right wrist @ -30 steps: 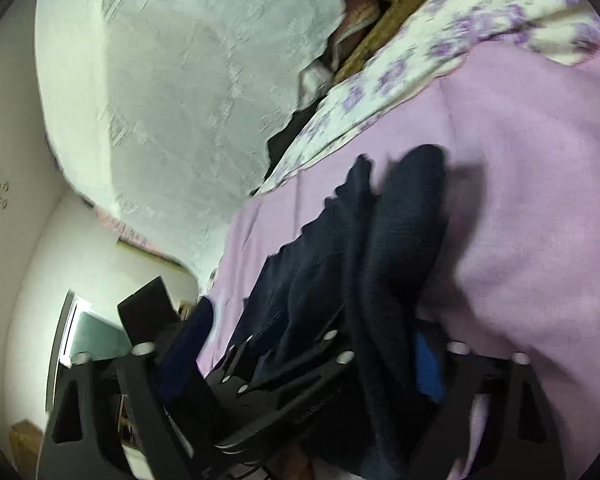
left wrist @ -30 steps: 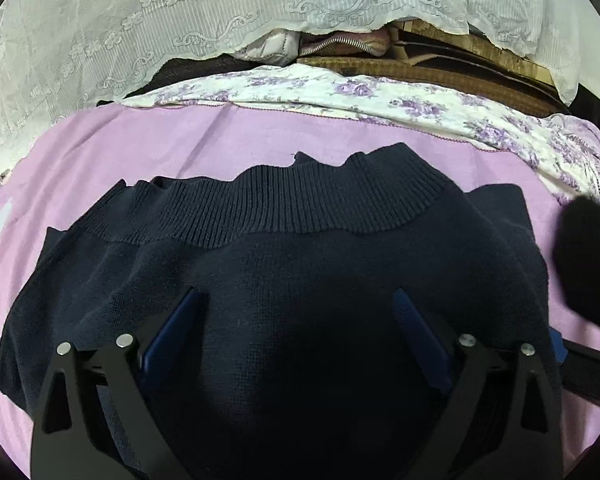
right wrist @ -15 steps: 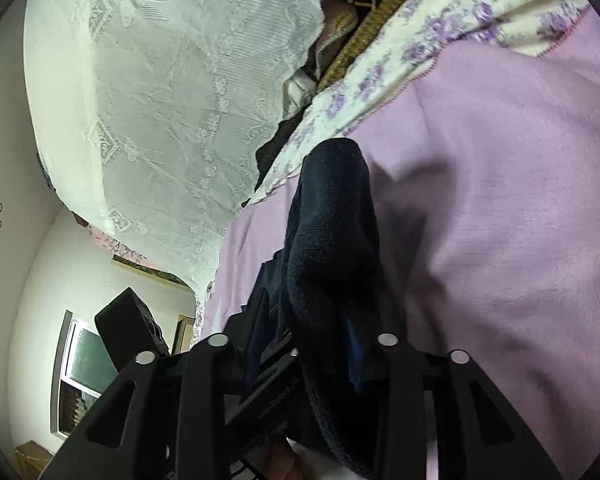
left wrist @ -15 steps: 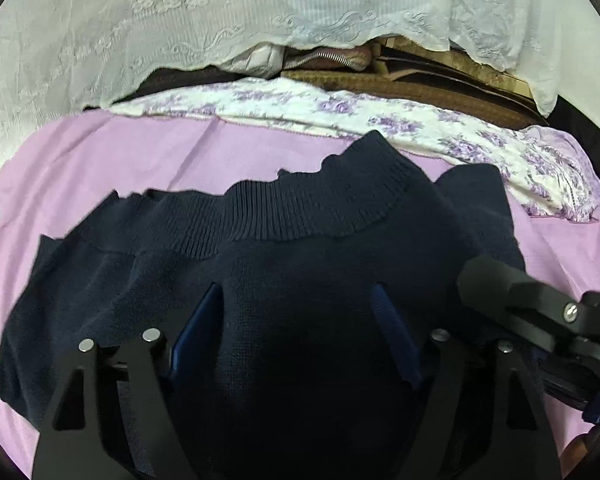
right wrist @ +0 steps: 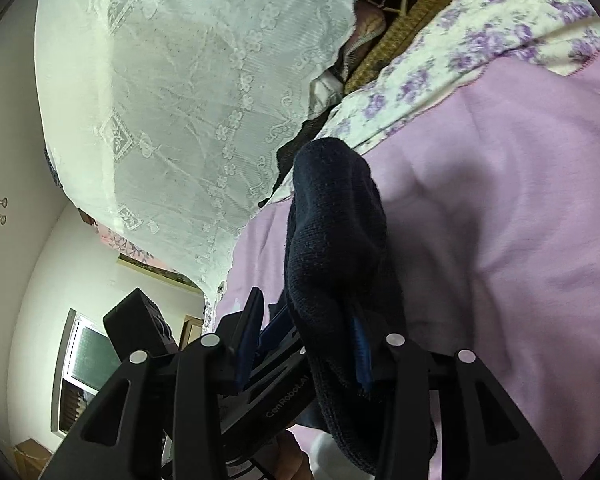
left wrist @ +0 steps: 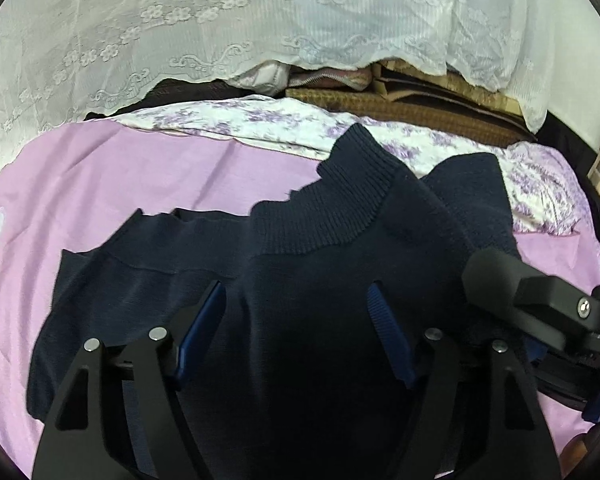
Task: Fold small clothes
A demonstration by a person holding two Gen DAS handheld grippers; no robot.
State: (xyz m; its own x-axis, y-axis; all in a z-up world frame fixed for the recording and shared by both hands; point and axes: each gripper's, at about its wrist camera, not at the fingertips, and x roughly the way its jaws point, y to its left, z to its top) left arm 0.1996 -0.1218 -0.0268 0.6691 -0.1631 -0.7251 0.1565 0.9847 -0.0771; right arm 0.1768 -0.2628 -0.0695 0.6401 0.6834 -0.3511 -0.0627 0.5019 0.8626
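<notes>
Left gripper gapes over navy sweater; right gripper pinches its fold

We see the sweater lying on the bed, its ribbed hem toward the far side. Behind it lies a floral sheet, then stacked mats under a lace cloth. The right hand-held gripper sits right of the sweater.
</notes>
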